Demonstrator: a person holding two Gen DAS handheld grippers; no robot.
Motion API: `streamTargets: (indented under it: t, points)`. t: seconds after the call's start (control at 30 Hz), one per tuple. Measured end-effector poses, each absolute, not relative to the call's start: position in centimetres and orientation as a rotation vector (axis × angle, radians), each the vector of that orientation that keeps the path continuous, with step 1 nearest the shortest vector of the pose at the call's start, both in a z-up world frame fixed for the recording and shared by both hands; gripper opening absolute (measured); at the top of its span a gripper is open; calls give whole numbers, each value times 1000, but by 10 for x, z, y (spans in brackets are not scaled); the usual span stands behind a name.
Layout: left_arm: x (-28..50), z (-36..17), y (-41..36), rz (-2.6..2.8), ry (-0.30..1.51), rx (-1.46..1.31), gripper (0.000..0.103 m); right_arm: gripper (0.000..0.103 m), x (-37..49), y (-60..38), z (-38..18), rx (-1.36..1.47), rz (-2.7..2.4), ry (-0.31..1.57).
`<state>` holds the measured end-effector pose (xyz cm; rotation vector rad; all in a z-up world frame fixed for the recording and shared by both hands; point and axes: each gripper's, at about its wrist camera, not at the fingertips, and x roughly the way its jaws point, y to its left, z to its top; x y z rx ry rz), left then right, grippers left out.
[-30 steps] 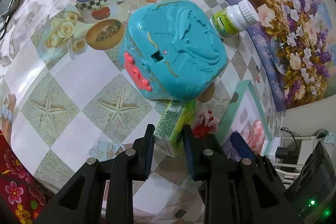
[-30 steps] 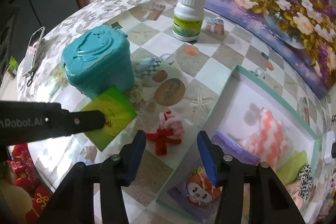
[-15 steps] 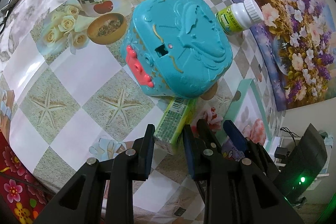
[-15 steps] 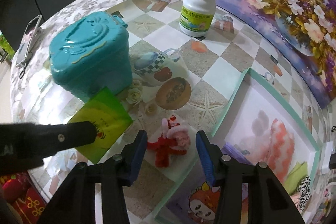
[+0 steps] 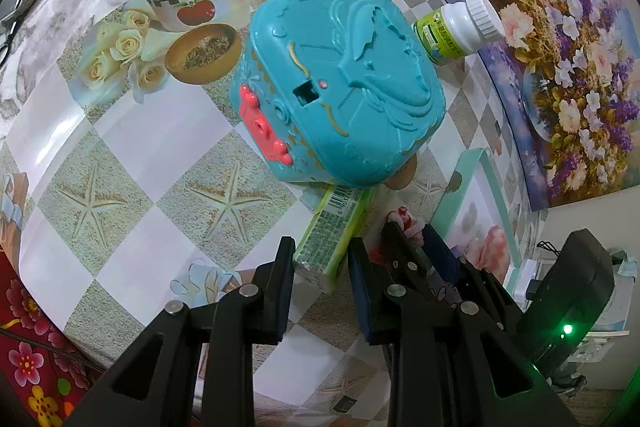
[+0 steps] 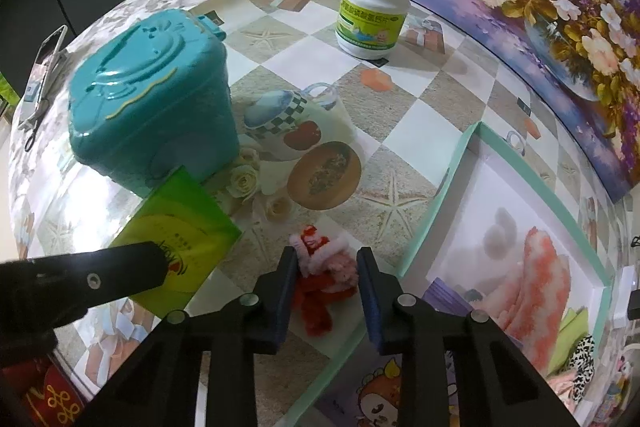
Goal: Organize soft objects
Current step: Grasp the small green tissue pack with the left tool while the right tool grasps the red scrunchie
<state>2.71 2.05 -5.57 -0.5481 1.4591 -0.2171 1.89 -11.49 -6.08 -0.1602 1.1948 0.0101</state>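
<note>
Two claws are at work over the tabletop [image 6: 420, 95]. Our left claw [image 5: 320, 267] is clamped on the green tissue pack [image 5: 332, 231], which we hold just beside the teal box [image 5: 340, 87]. Our right claw [image 6: 326, 267] has just been closing around the red-and-pink fuzzy toy [image 6: 326, 269]; the jaws bracket it, and we cannot tell whether the pads press it yet. We judge the pick-up is the step in hand. Next we need a firm pinch, a lift, then a carry over the green rim into the tray [image 6: 452, 187], just beside the toy, where other soft things lie.
</note>
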Motion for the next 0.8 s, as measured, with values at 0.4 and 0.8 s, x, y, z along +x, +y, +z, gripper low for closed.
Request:
streamTargets:
  t: [0.4,0.8]
  points:
    - [31,-55,13,-219,1456,-529,28,32,9,-118,-50,-127,-4,1172]
    - [33,-38,1,-262,1406,-492,28,32,-5,-126,-24,-72,-13,1102]
